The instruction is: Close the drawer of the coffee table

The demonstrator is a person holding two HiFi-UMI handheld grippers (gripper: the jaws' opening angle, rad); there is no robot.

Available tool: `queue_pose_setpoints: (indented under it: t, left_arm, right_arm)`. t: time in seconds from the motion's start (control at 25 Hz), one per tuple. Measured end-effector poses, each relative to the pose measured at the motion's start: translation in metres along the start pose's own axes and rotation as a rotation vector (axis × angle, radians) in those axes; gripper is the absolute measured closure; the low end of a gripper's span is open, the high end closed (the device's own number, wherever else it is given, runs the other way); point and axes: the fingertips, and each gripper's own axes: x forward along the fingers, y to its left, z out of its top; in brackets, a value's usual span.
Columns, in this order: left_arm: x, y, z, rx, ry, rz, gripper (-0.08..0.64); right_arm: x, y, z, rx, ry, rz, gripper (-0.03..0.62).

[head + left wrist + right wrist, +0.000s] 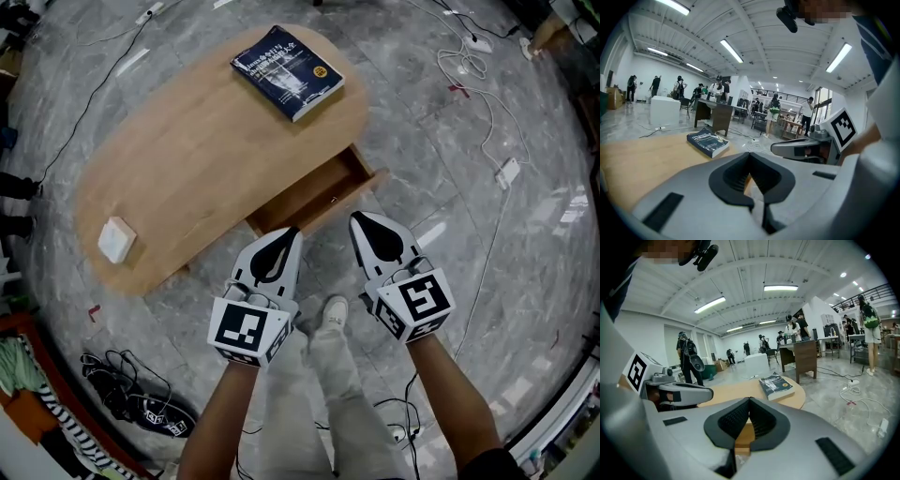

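An oval wooden coffee table [187, 159] stands on the grey floor. Its drawer [317, 190] is pulled out toward me on the near right side. My left gripper [292, 232] hovers just short of the drawer front, its jaws shut with nothing in them. Just right of it, my right gripper [358, 218] is also shut and empty, with its tip at the drawer's front edge. In the left gripper view the tabletop [633, 164] lies beyond the left gripper [750, 154]. In the right gripper view drawer wood [742, 437] shows under the right gripper [750, 400].
A dark blue book [287, 71] lies at the table's far end and a small white box [116, 239] at its left end. White cables and a power adapter [507, 172] trail over the floor at right. Tangled black cables [131, 394] lie at lower left. People stand far off.
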Motion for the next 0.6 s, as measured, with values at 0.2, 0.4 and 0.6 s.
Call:
queue_pose_setpoints:
  t: [0.2, 0.4, 0.6]
  left_arm:
    - [0.004, 0.008, -0.008, -0.010, 0.011, 0.011, 0.557]
    - [0.006, 0.023, -0.015, -0.010, 0.017, 0.021, 0.557]
    - [0.007, 0.033, -0.024, -0.016, 0.027, 0.028, 0.558]
  right_arm:
    - [0.010, -0.001, -0.013, 0.000, 0.017, -0.001, 0.580]
    - [0.024, -0.002, -0.032, 0.009, 0.041, -0.009, 0.580]
    - [0.036, -0.006, -0.051, 0.001, 0.071, -0.011, 0.580]
